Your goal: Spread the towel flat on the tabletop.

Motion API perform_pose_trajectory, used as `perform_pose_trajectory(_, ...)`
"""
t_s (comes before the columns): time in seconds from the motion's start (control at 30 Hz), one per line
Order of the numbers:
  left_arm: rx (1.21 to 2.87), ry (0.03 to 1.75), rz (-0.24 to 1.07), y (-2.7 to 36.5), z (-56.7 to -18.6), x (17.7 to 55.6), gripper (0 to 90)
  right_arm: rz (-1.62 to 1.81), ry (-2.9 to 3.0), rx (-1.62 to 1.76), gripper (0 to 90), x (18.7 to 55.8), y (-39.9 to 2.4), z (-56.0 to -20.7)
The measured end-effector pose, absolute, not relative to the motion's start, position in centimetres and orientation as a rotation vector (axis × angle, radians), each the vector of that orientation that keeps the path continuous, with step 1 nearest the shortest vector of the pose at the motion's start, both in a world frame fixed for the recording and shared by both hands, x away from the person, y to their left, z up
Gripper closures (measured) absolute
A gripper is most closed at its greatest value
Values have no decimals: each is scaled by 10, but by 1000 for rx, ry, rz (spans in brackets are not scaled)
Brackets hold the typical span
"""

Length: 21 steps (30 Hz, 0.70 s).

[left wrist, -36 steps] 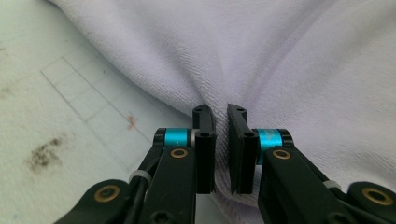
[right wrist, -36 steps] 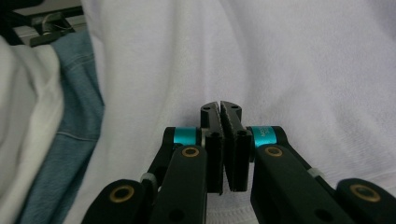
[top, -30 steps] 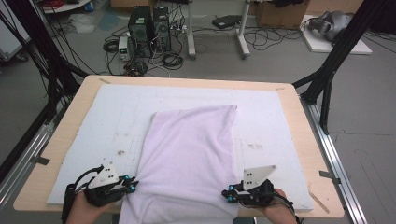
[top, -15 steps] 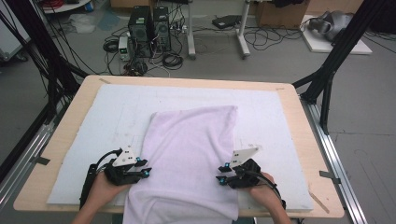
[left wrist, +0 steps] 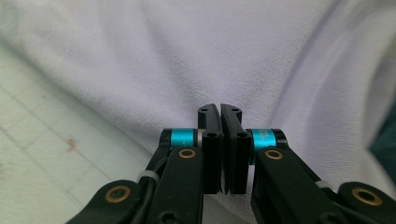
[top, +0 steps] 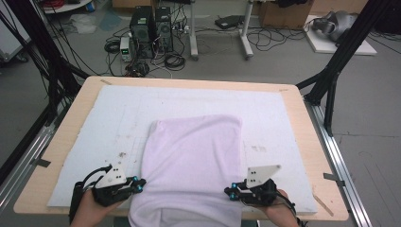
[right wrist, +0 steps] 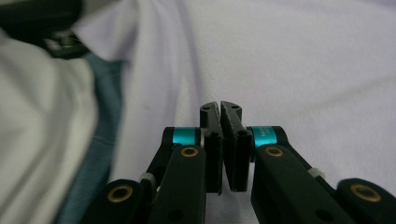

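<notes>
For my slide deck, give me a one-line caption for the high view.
Left tongs and right tongs closed at opposite side edges of a lilac cloth on a white mat.

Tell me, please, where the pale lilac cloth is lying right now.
In the high view, the pale lilac cloth lies mid-table on the white mat, its near end hanging over the front edge.

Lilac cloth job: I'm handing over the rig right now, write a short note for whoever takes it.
Left claw: jaws shut at the left edge of the lilac cloth; no fabric seen pinched.
Right claw: jaws shut at the right edge; likewise.
Cloth lies on the white mat, far end folded, near end hanging over the table edge.
Done: cloth laid roughly flat.
Left: probably grip the near corners and fold.
</notes>
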<state>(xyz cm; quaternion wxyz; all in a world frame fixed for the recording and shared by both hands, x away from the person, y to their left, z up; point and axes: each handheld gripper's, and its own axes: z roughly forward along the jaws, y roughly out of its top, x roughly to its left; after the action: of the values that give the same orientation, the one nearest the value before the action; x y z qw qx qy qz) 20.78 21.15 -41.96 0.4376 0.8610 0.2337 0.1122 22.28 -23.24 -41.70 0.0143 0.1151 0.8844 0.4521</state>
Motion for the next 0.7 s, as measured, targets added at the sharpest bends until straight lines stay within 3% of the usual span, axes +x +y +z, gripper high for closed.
perform_pose_trajectory(0.13,2124,600,337,212,-413,220,654,1378,2709,398,729,229,-237,-409)
perform_pose_trajectory(0.3,2111,656,412,206,-423,262,613,1283,2670,515,612,266,-231,-416)
perform_pose_trajectory(0.43,2174,716,435,199,-438,284,586,1176,2715,564,600,288,-221,-434)
perform_pose_trajectory(0.5,2199,716,399,198,-445,288,643,1110,2744,559,629,291,-216,-440)
perform_pose_trajectory(0.6,2204,698,405,195,-444,283,864,1155,2744,540,847,290,-215,-442)
perform_pose_trajectory(0.7,2193,684,424,196,-440,273,880,1132,2741,480,879,286,-213,-440)
